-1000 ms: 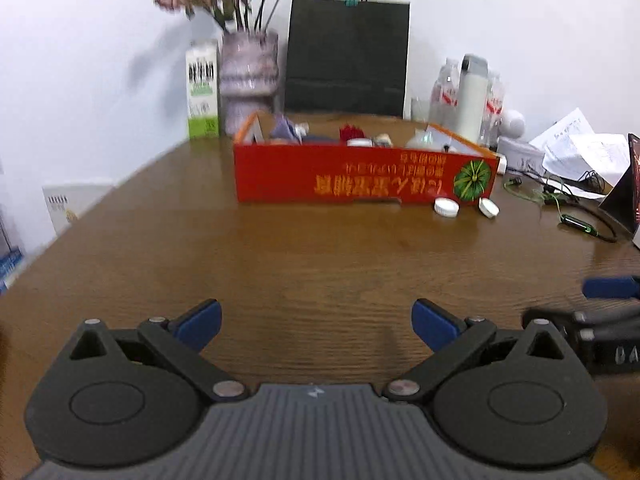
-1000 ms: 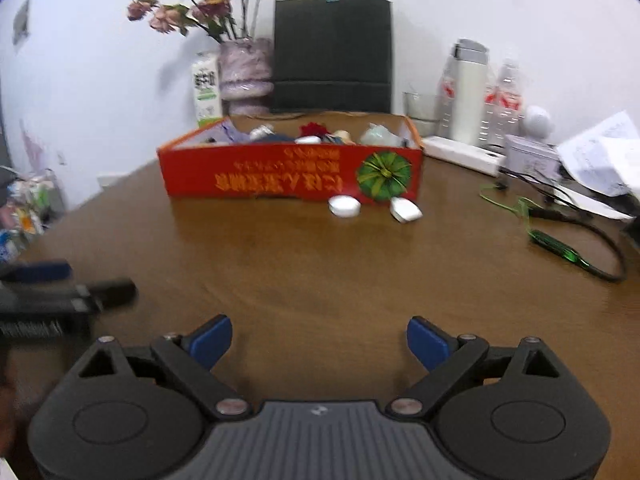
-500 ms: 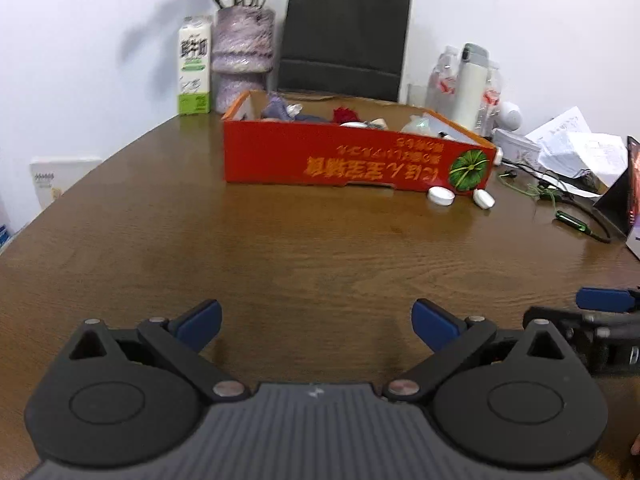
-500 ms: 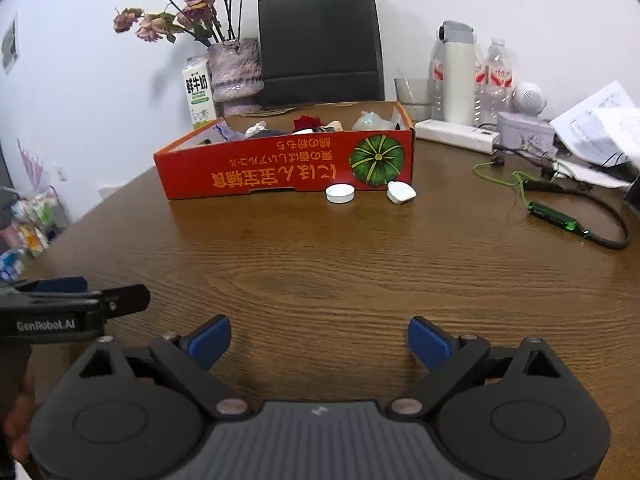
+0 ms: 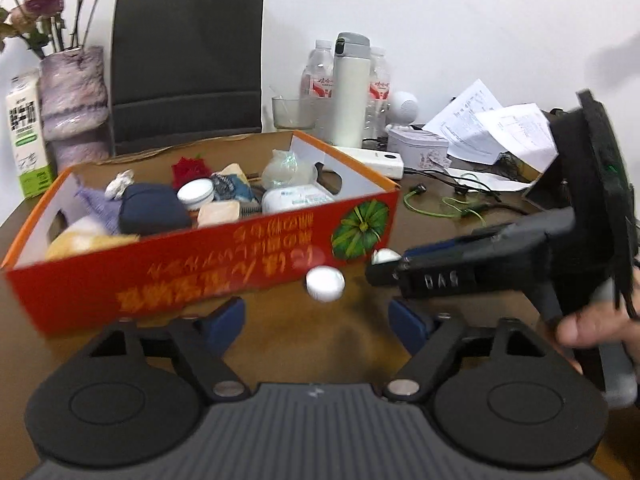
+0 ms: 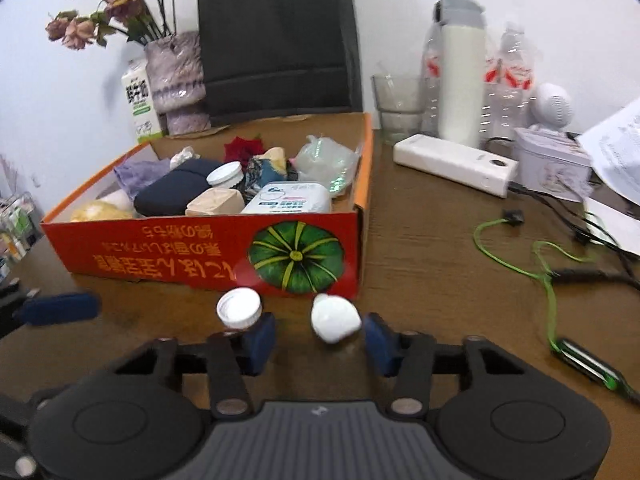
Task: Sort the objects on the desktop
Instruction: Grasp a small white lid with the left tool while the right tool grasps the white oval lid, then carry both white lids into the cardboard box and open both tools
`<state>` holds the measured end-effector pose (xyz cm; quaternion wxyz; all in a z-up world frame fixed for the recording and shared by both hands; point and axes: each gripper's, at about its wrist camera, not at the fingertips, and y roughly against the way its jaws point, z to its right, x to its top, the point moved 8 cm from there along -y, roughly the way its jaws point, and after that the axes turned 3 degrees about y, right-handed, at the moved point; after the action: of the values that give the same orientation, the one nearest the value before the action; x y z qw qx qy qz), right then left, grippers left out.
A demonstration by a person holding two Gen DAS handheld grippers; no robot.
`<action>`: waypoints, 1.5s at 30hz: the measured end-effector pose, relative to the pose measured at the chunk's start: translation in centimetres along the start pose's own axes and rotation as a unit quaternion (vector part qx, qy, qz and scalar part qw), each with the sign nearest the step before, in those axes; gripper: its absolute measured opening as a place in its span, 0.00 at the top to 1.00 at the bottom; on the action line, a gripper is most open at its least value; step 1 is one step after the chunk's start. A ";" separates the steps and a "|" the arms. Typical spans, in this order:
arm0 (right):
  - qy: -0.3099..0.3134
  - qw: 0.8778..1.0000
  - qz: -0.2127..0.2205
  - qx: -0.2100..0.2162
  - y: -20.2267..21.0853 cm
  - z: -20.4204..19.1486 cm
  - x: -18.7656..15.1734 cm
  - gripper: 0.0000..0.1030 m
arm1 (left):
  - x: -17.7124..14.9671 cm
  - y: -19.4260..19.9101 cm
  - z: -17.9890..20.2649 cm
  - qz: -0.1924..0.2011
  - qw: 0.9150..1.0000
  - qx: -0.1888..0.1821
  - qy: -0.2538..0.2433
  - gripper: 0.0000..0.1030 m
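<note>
A red cardboard box (image 6: 168,258) full of small items stands on the brown table; it also shows in the left wrist view (image 5: 200,276). In front of it lie a white bottle cap (image 6: 239,307) and a white rounded case (image 6: 334,317). My right gripper (image 6: 318,340) is open, its blue fingertips on either side of the white case, not touching it. My left gripper (image 5: 318,322) is open and empty, just short of the cap (image 5: 325,283). The right gripper's fingers (image 5: 440,272) reach toward the white case (image 5: 385,256).
Behind the box stand a black paper bag (image 6: 276,36), a vase of dried flowers (image 6: 176,80) and a milk carton (image 6: 140,100). Right of it are a white power bank (image 6: 452,164), bottles (image 6: 460,76), papers and a green cable (image 6: 548,276).
Both grippers have moved far forward to the box front. The right gripper's fingertips now flank the white case. The left gripper is near the cap.
</note>
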<state>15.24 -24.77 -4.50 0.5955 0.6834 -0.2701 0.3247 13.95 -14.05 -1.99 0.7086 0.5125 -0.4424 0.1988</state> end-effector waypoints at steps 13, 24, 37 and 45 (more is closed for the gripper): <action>-0.018 0.999 0.021 0.030 1.1 2.1 -1.0 0.80 | 0.3 -6.5 -0.3 -0.052 0.998 0.009 0.022 0.71; 0.015 1.000 0.009 0.016 -0.1 0.3 -0.5 0.72 | -1.6 0.6 -1.6 -0.025 0.998 0.032 0.039 0.72; 0.039 0.999 0.007 -0.009 1.9 -2.9 -2.0 0.78 | -5.2 10.3 -6.0 -0.002 0.992 0.100 0.078 0.72; 0.040 0.998 0.027 0.039 9.0 -9.6 -6.2 0.78 | -7.4 14.2 -5.8 0.005 0.992 0.094 0.084 0.72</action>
<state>3.23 -16.67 -2.75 0.5698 0.6852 -0.2514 0.3776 2.03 -1.90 -0.84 0.6910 0.5558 -0.3637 0.2853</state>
